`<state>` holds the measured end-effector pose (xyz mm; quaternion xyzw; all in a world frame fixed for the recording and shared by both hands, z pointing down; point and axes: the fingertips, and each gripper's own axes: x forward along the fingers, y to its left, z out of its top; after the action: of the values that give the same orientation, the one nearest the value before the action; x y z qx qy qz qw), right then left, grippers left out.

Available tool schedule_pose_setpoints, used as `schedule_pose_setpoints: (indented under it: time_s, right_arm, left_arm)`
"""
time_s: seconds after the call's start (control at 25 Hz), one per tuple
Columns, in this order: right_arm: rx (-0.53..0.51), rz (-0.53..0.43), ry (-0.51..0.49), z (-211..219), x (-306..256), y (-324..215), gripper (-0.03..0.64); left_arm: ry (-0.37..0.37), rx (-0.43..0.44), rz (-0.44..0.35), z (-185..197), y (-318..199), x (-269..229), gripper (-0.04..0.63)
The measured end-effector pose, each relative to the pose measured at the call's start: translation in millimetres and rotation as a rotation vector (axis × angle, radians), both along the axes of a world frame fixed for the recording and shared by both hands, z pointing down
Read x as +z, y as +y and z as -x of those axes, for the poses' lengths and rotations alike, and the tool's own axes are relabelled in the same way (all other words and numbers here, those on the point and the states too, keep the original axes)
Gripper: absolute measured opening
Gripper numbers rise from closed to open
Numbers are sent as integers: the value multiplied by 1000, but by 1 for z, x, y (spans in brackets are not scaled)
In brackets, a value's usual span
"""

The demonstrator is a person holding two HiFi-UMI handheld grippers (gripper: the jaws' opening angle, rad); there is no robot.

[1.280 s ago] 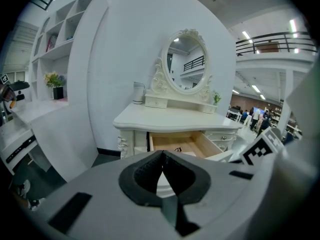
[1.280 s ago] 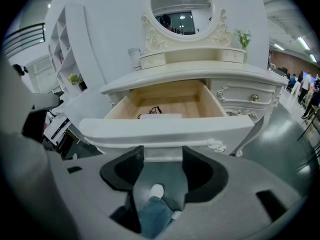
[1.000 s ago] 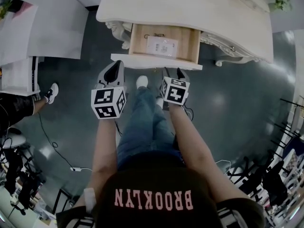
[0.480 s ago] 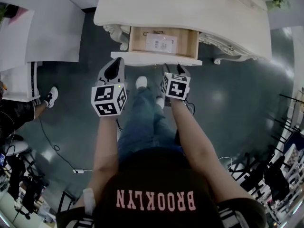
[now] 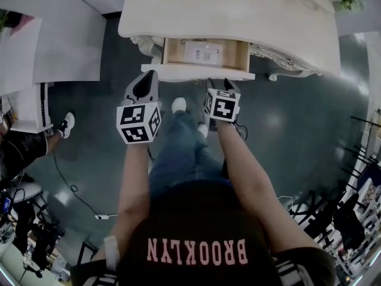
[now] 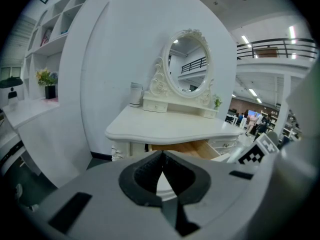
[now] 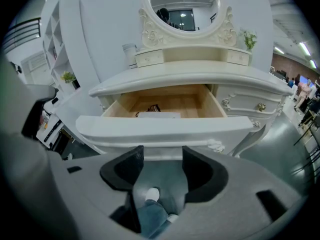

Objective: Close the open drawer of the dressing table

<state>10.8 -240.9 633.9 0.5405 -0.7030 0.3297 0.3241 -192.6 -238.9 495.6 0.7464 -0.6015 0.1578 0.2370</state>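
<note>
Drawer (image 5: 197,73) of the dressing table (image 5: 238,11) has slid further in over the last second: less of the wooden inside shows in the head view, and the white front panel sits closer under the surface (image 7: 190,78) edge. It is not shut yet, a strip of interior with a white packet (image 5: 202,53) is still exposed, so roughly half the travel looks left. Right tool (image 5: 219,83) has its jaws spread apart with nothing between them, and in the right gripper view the tips sit right at the lower edge of the drawer front, probably touching but I can't confirm contact. Left tool (image 5: 147,76) has its jaws closed together at the tips, holding nothing, nose close to the left end of the front panel. Judgement: both are pushing the front in, push is working, needs to carry on straight so the drawer doesn't skew on its runners
</note>
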Motion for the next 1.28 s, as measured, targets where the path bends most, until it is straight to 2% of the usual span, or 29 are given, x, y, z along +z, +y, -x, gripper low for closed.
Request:
schedule_pose_setpoints:
  time_s: [1.28]
  right_arm:
    - [4,-19,30,0,-1,-55,213]
  left_arm:
    - [19,16,-25,18,-51,-2,3]
